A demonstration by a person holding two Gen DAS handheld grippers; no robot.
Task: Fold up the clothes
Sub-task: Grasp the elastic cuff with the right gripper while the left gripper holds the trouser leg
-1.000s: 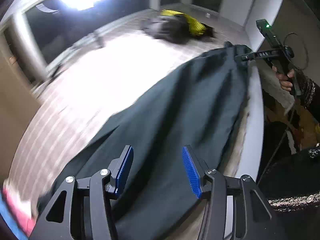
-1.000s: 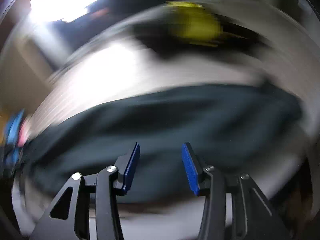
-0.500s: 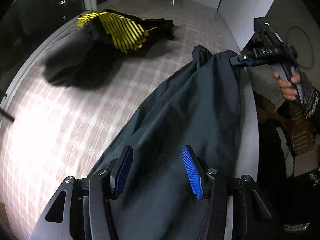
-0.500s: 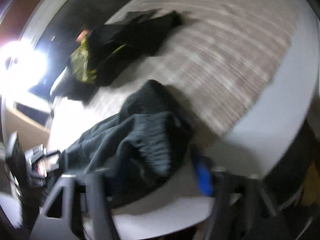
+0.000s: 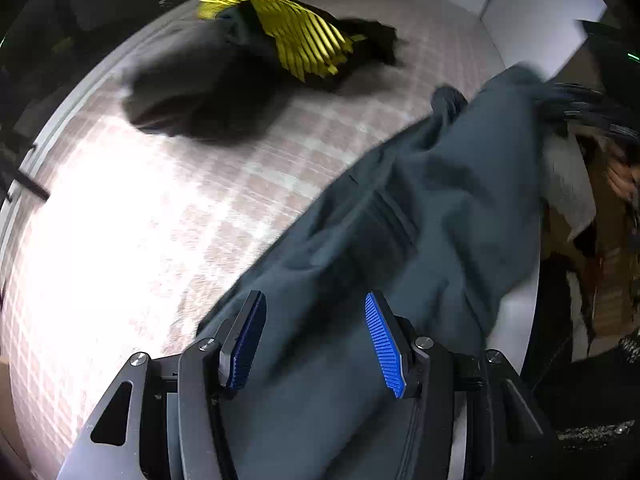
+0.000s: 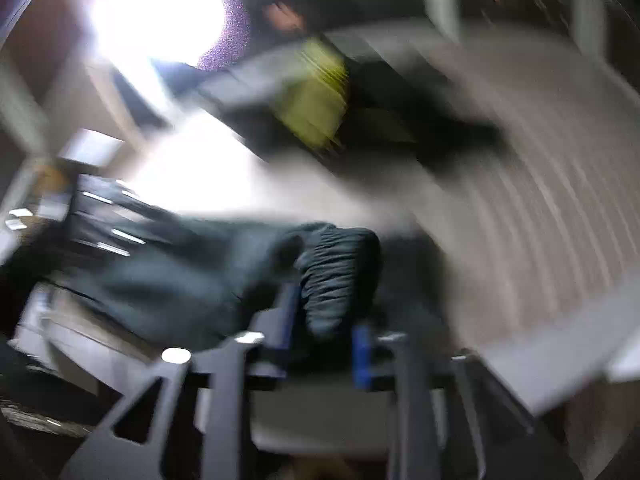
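A dark grey garment (image 5: 420, 220) lies stretched along the right side of the checked bed cover (image 5: 160, 220). My left gripper (image 5: 314, 344) hovers over its near end, open, with cloth below the blue pads (image 5: 244, 340) and nothing pinched. The garment's far end rises to my right gripper (image 5: 560, 104), which is blurred there. In the right wrist view the right gripper (image 6: 324, 332) has the garment's bunched end (image 6: 336, 276) filling the gap between its fingers; its jaws are opening.
A black and yellow striped garment (image 5: 304, 44) lies in a heap at the far side of the bed, with a dark one (image 5: 200, 92) beside it. The white bed edge (image 5: 516, 320) runs on the right. A bright lamp (image 6: 160, 8) glares.
My left gripper slid along the grey garment, then held still. The right gripper closed on the garment's end and has swung it up and over, rolling as it went.
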